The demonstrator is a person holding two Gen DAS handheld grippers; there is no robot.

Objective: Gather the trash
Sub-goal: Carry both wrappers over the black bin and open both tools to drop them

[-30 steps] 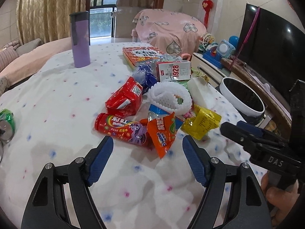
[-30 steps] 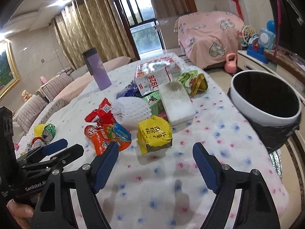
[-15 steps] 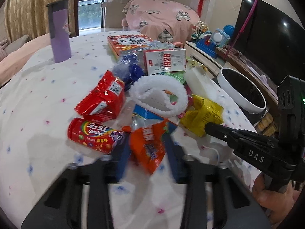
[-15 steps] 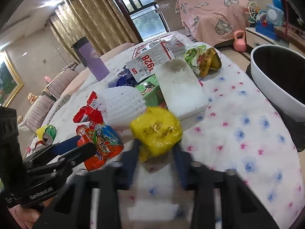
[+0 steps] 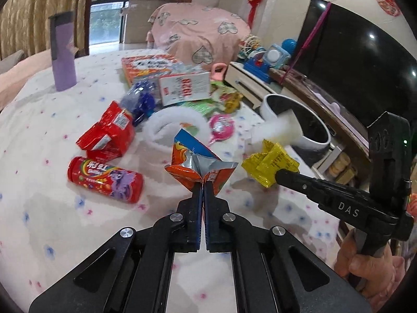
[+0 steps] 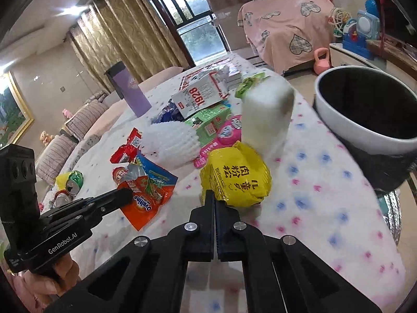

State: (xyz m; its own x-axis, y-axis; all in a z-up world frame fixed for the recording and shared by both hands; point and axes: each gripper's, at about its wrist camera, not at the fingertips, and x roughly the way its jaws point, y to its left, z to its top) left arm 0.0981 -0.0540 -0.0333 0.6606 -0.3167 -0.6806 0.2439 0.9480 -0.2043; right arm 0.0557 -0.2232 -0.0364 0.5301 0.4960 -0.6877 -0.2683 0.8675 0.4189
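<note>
My left gripper [image 5: 203, 185] is shut on the lower corner of a torn orange snack wrapper [image 5: 200, 161], which stands up off the tablecloth. In the right wrist view my right gripper [image 6: 214, 196] is shut on the edge of a crumpled yellow packet [image 6: 235, 180]. The left gripper [image 6: 125, 195] shows there too, pinching the orange wrapper [image 6: 149, 193]. The right gripper [image 5: 280, 176] also appears in the left wrist view with the yellow packet [image 5: 271, 164]. A white bin with a black liner [image 6: 365, 140] stands off the table's right edge.
More litter lies on the spotted cloth: a red candy tube [image 5: 104, 180], red packet [image 5: 109, 135], white foam net [image 5: 177, 125], pink round pack [image 5: 221, 127], a 1928 box [image 5: 185, 88], a blurred white foam block [image 6: 265, 114]. A purple tumbler [image 5: 62, 52] stands far left, a TV [image 5: 351, 65] right.
Both grippers went forward and closed from wide open, the left on the orange wrapper, the right on the yellow packet. The white foam block has tipped up from lying flat.
</note>
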